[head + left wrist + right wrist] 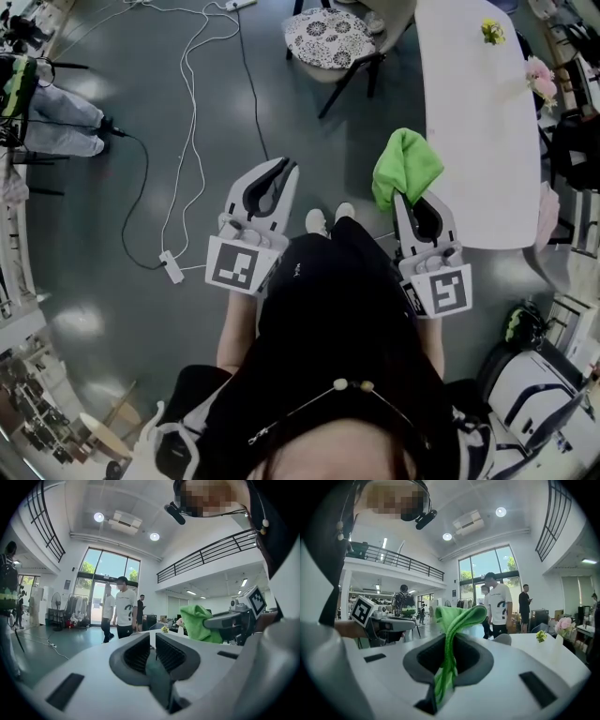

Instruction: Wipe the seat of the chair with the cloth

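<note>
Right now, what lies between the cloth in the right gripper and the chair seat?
Only bare grey floor, seen in the head view. The cloth hangs in the right gripper, the chair stands ahead, the white table beside.

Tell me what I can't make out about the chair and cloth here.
Chair: the head view's top edge cuts off its far side.
Cloth: its lower end is buried between the right gripper's fingers, right gripper view.
Yellow thing on the table: too small, head view.
</note>
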The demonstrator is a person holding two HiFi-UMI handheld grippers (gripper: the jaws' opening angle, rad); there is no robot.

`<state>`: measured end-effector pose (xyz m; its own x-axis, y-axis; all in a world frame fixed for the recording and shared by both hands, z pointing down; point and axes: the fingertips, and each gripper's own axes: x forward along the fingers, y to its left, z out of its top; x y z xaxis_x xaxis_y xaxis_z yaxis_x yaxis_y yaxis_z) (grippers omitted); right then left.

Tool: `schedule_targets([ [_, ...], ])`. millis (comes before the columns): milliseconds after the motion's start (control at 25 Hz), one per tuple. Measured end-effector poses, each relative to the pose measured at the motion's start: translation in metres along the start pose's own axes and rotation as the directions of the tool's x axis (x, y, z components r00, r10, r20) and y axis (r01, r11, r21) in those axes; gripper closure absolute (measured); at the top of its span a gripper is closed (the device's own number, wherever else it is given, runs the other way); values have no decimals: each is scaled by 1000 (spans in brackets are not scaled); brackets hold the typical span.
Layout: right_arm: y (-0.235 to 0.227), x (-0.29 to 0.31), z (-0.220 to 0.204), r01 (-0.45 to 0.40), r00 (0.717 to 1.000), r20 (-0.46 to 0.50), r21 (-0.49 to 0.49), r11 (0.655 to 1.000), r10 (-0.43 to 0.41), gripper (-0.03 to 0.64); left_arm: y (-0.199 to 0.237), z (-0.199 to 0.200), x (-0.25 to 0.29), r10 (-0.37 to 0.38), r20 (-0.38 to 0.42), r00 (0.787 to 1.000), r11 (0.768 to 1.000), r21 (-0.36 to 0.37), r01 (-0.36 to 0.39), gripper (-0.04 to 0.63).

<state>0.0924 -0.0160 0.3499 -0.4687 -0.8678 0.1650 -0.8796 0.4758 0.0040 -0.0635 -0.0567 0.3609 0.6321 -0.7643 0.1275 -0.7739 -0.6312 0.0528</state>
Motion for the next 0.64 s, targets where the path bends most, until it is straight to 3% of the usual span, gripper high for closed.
schedule_targets([
  [640, -9, -8, -4, 56, 998, -33, -68, 996, -59, 578, -13, 3, 3, -22, 15, 1000, 1000, 14, 22, 554],
])
